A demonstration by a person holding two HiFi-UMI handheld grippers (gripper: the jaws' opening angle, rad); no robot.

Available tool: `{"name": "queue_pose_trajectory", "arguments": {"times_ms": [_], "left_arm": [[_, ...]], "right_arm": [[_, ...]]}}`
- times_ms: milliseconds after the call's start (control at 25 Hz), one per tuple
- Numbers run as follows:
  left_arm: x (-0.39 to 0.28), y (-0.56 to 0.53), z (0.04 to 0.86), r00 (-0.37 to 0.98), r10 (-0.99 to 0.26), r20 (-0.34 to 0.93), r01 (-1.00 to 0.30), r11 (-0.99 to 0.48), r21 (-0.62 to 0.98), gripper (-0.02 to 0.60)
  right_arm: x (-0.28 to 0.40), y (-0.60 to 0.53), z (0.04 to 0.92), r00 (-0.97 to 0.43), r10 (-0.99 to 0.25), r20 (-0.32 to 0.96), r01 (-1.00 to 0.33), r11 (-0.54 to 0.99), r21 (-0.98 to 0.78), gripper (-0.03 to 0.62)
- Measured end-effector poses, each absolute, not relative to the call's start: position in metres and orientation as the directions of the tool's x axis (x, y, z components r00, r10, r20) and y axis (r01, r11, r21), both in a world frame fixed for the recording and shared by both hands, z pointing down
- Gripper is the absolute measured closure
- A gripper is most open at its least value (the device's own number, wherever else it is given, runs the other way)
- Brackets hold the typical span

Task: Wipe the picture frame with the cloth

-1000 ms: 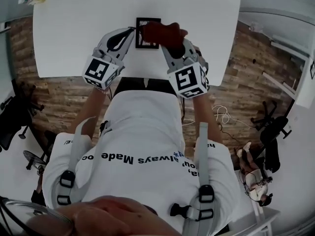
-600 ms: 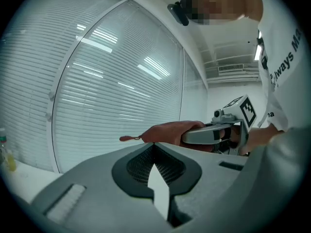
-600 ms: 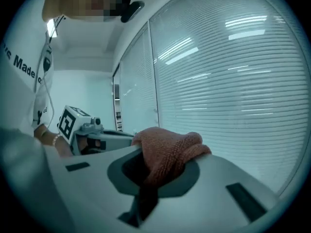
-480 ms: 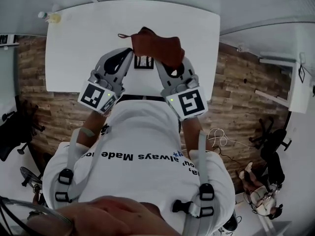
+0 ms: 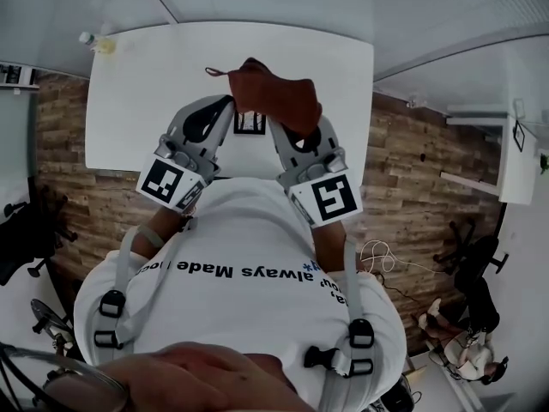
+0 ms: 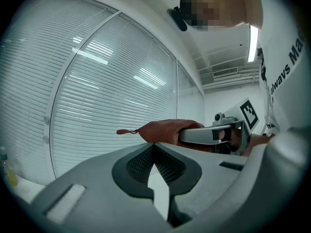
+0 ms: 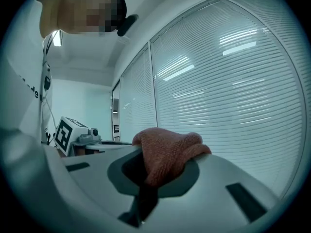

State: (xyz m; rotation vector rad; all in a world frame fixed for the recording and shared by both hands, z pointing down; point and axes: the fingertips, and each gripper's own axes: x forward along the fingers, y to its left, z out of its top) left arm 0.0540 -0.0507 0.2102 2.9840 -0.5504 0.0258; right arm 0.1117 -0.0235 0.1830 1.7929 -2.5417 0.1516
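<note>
So the cloth (image 5: 273, 93) is bunched up and pinched tight in the right gripper (image 5: 287, 129) fingers, held up above the white surface (image 5: 154, 84). A second ago it was pressed down on the picture frame (image 5: 250, 124), now it's lifted off. The frame lies flat on the surface and shows between the two grippers, with the cloth covering its top edge from the head view. The left gripper (image 5: 225, 106) is raised too, just beside the cloth, fingers together with nothing in them. A small bottle (image 5: 101, 43) sits at the far left corner.
</note>
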Motion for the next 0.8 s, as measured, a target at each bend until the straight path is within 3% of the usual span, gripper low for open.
{"name": "queue_pose_trajectory", "arguments": {"times_ms": [800], "left_arm": [[0.054, -0.060, 0.207, 0.933, -0.359, 0.039, -0.361, -0.928, 0.094, 0.580]], "right_arm": [[0.107, -0.034, 0.187, -0.362, -0.925, 0.118, -0.932, 0.355, -0.074, 0.576]]}}
